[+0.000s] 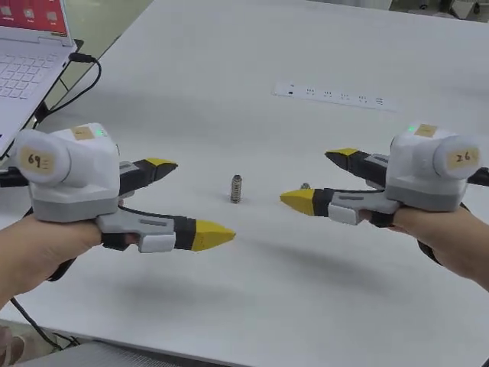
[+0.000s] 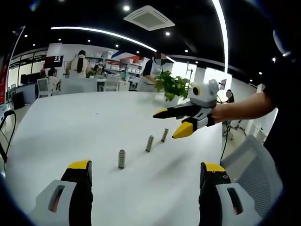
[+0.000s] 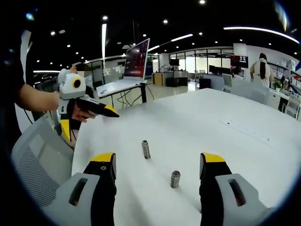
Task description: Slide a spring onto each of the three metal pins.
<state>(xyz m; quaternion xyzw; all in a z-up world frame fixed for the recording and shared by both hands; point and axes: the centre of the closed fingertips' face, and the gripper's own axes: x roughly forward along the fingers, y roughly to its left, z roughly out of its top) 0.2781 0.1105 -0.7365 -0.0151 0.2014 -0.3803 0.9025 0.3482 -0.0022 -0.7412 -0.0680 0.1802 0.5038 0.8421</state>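
Head view, tongs: I have the left gripper [image 1: 186, 200] and the right gripper [image 1: 318, 177] both released, jaws spread wide with nothing in them, held over the white table [image 1: 229, 306].
Head view, work: one upright spring [image 1: 236, 189] stands on the table between the two grippers. A second coil top [image 1: 306, 186] peeks out just behind the right gripper's lower jaw.
Head view, surroundings: the laptop [image 1: 27, 53] and the power strip [image 1: 336, 95] lie well apart from the work.
Left gripper view, tongs: my own jaws are apart and empty. The right gripper ahead is equally spread.
Left gripper view, work: the near spring [image 2: 121, 159], middle spring [image 2: 149, 143] and far spring [image 2: 164, 135] stand in a row, none touching. I cannot tell whether a pin runs inside each.
Right gripper view, tongs: the jaws are parted around bare table.
Right gripper view, work: two coils stand ahead, one close [image 3: 175, 179] and one beyond [image 3: 146, 149].
Handling, my judgement: the springs look light and narrow, so easy to tip. They should give along their length and be slick on the sides. I would pinch one gently at mid-height, across the coils, leaving the ends clear.
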